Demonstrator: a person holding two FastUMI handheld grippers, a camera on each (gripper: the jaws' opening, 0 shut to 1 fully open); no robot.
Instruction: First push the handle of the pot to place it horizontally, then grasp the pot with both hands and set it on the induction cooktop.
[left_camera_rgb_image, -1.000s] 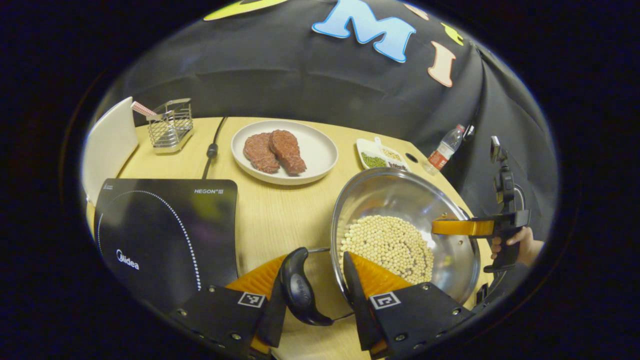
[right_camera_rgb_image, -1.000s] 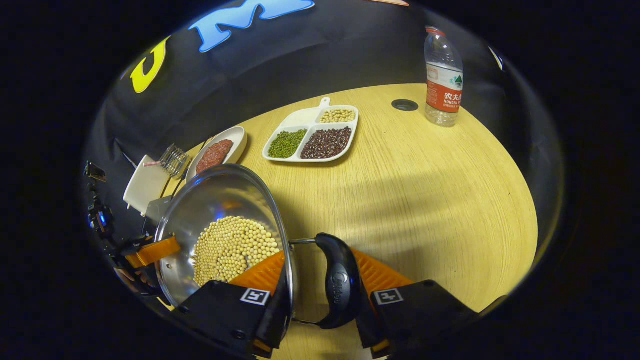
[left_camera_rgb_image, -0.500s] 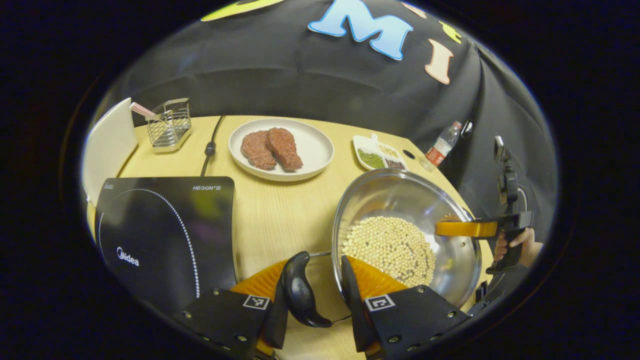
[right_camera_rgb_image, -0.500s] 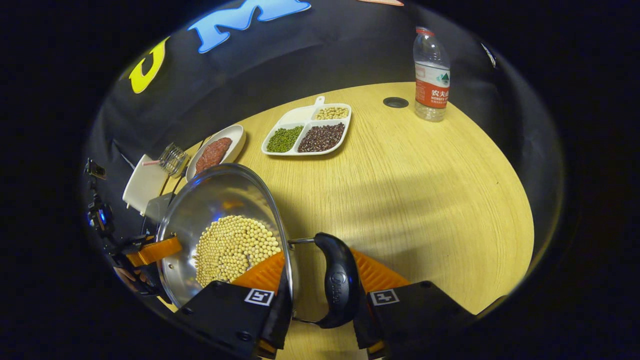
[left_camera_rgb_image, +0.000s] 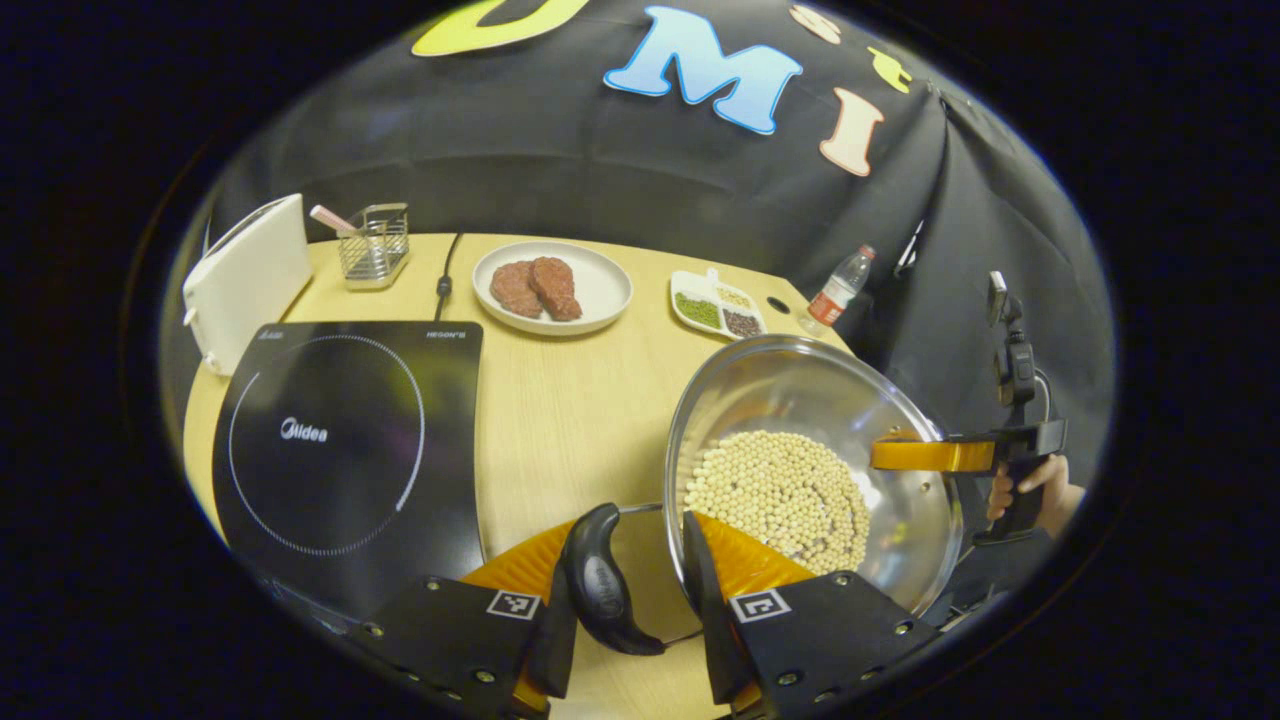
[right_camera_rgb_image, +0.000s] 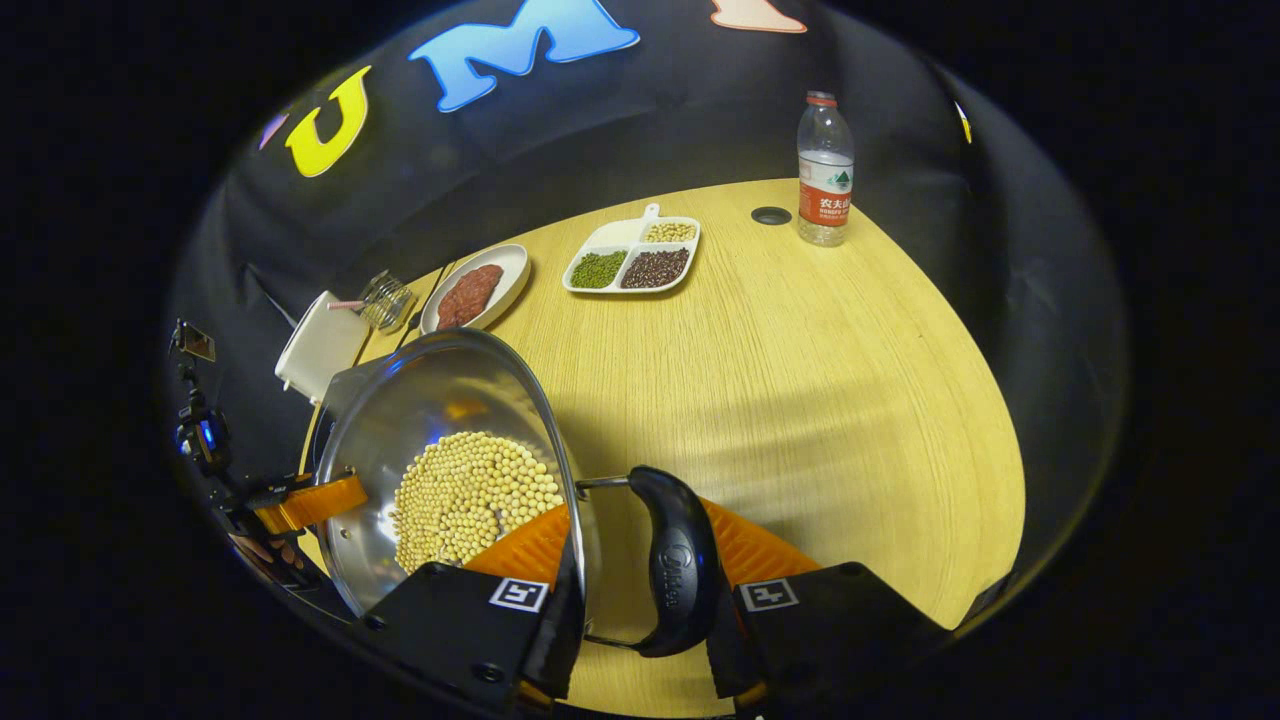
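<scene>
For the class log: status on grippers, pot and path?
Left gripper, right gripper clamped on pot rim. Pot beside cooktop. Cooktop bare.

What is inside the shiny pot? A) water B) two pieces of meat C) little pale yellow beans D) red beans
C: the pot holds a heap of little pale yellow beans, seen too in the right gripper view.

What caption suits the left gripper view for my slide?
Hand-held gripper clamps steel pot of soybeans beside induction cooktop.
</scene>
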